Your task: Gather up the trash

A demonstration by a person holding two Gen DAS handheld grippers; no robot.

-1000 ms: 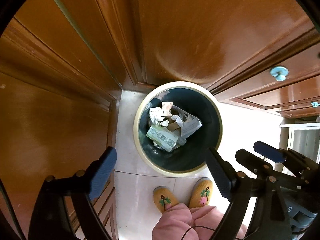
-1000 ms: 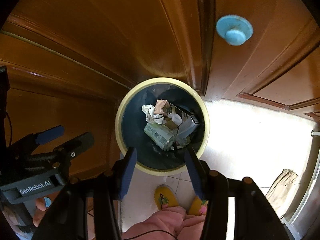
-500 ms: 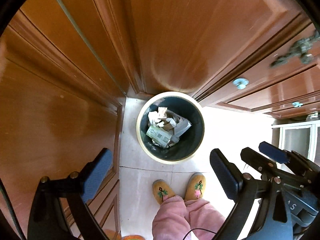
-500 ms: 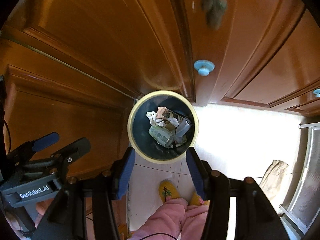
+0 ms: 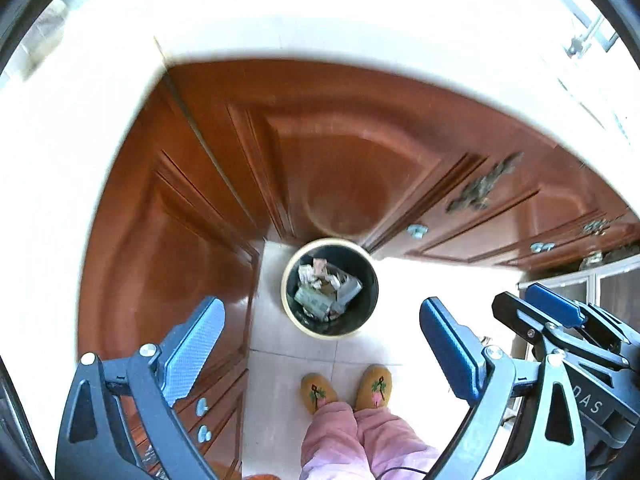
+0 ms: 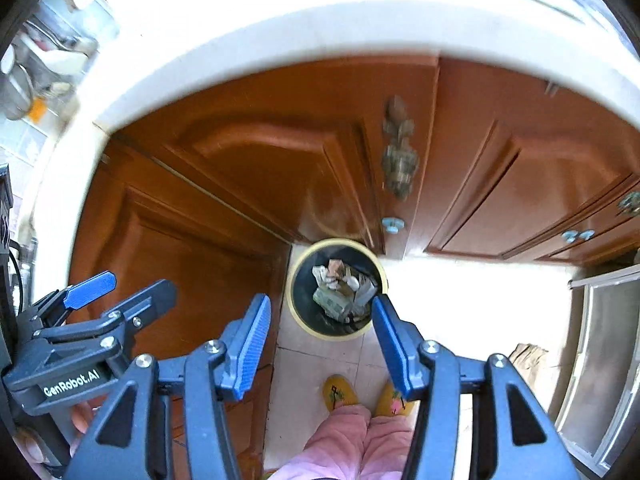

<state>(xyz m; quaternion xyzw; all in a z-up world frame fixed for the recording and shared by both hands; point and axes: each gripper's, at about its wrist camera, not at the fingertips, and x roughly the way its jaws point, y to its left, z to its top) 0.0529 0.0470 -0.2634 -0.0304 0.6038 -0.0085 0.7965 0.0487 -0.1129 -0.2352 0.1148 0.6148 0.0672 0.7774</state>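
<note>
— blue pads nearest the lens?
— yes, on the left gripper (image 5: 322, 344), spread wide with nothing between them, one pad (image 5: 194, 350) at 8 o'clock, the other at 4.
— and beside it?
— right gripper (image 5: 560, 320) at 3 o'clock in the left wrist view; in its own view (image 6: 320, 340) parted as well, gripping nothing, pads at 7 and 5 o'clock.
— below them?
— pink trouser legs (image 5: 360, 436) at 6 o'clock, then yellow slippers (image 5: 346, 390) on pale floor tiles (image 5: 288, 360).
— farther on?
— round trash bin (image 5: 329, 286) just past the slippers, near centre: dark inside, cream rim, standing on the floor in the corner where two cabinet runs meet. well below both grippers, apart from them.
— contents?
— crumpled paper trash (image 5: 326, 288) heaped at the bottom, white and grey scraps, a printed wrapper; details too small to tell.
— behind the bin?
— reddish-brown wooden cabinet doors (image 5: 340, 160) from 9 to 3 o'clock, pale blue knobs (image 6: 393, 224) low at 2 o'clock, a dark ornate handle (image 6: 398, 156) at 1 o'clock, blurred.
— farthest?
— white countertop edge (image 6: 280, 40) arcing across 12 o'clock, overexposed; dishes (image 6: 52, 64) at 10 o'clock in the right wrist view, blurred.
</note>
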